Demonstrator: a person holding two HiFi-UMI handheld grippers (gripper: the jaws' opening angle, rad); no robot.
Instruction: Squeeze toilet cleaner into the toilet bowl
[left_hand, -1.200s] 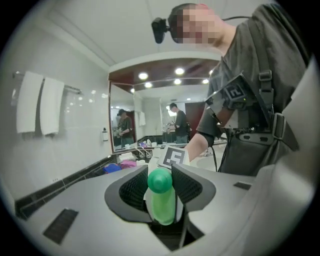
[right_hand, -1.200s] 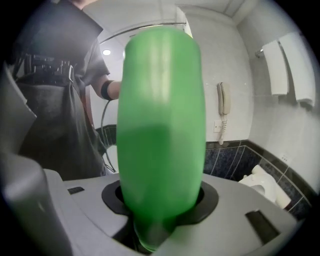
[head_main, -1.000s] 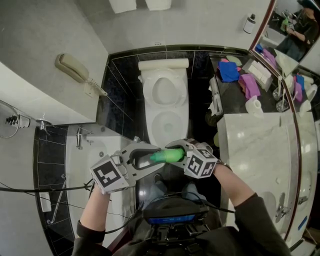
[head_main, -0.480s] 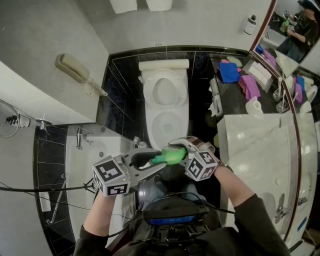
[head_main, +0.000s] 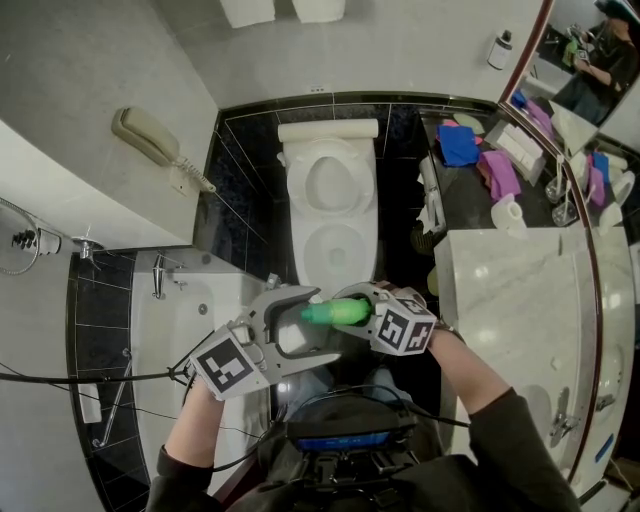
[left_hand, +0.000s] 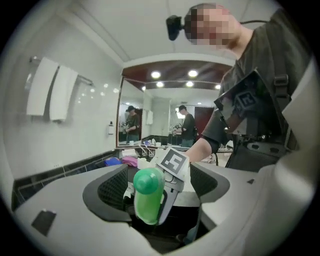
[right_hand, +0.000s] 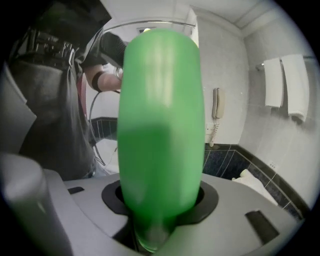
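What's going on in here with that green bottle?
A person stands facing the toilet with a gripper in each hand. The right gripper is shut on a green bottle, held level just short of the bowl. The left gripper has just been opening its jaws. The bottle's rounded tip sits between them, but they are spread wide and not squeezing it. No cleaner is going into the bowl yet.

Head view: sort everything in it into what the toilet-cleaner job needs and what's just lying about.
For the job:
- green cleaner bottle
- toilet bowl
- right tongs, clamped on the bottle
- left tongs, just opened, the bottle's cap end between them

Lying about:
- wall phone
- blue cloth
- purple cloth
- white towels
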